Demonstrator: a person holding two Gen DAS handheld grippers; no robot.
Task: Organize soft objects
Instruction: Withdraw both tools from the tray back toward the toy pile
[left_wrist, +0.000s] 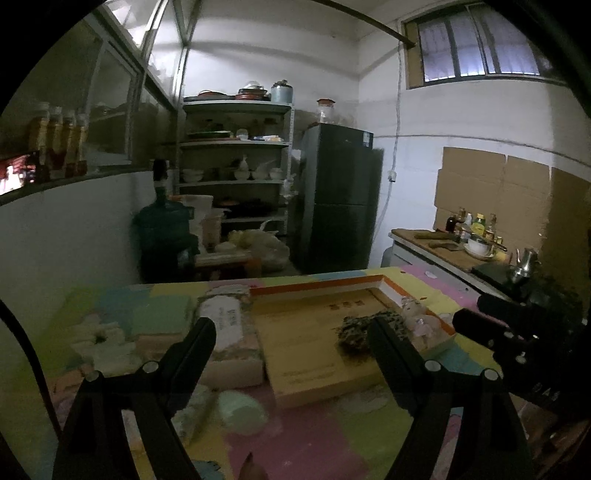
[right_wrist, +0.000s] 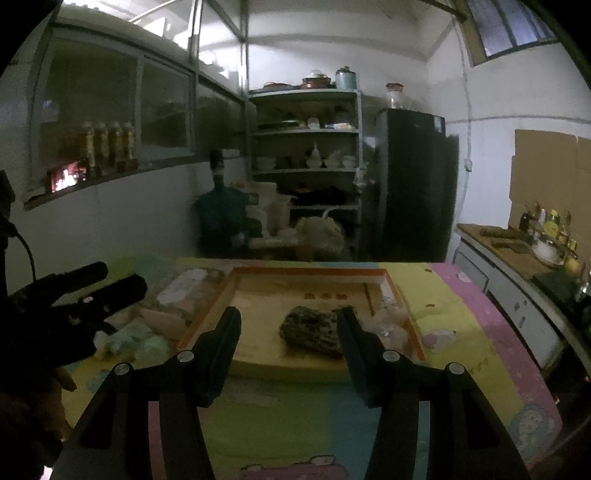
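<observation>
1. From the left wrist camera, the left gripper (left_wrist: 291, 332) is hanging above the table (left_wrist: 317, 443) with its two fingers spread wide and nothing between them.
2. A flat box (left_wrist: 314, 343) with an orange rim is lying on the table ahead. A dark spotted soft lump (left_wrist: 354, 328) is sitting inside it, toward the box's right side.
3. A pale see-through bundle (left_wrist: 417, 314) is resting just beside the lump, against the right wall of the box.
4. A paper-wrapped pack (left_wrist: 225, 325) is lying along the left side of the box, touching it. A pale green soft thing (left_wrist: 240, 410) is sitting on the mat near the box's front corner.
5. The right gripper (left_wrist: 491, 317) is poking in from the right edge, over the table beside the box.
6. Past the far table edge, a shelf (left_wrist: 236, 162), a dark fridge (left_wrist: 340, 192) and a big water jug (left_wrist: 162, 225) are standing.
7. From the right wrist camera, the right gripper (right_wrist: 290, 317) is also spread wide and is gripping nothing. The spotted lump (right_wrist: 310, 328) is showing between its fingers, lying in the box (right_wrist: 255, 295).
8. The left gripper (right_wrist: 107, 284) is hanging at the left, over the pack (right_wrist: 184, 291) and the green thing (right_wrist: 147, 343).
9. The mat in front of the box is bare. A counter (right_wrist: 506, 251) with bottles is running along the right wall.
</observation>
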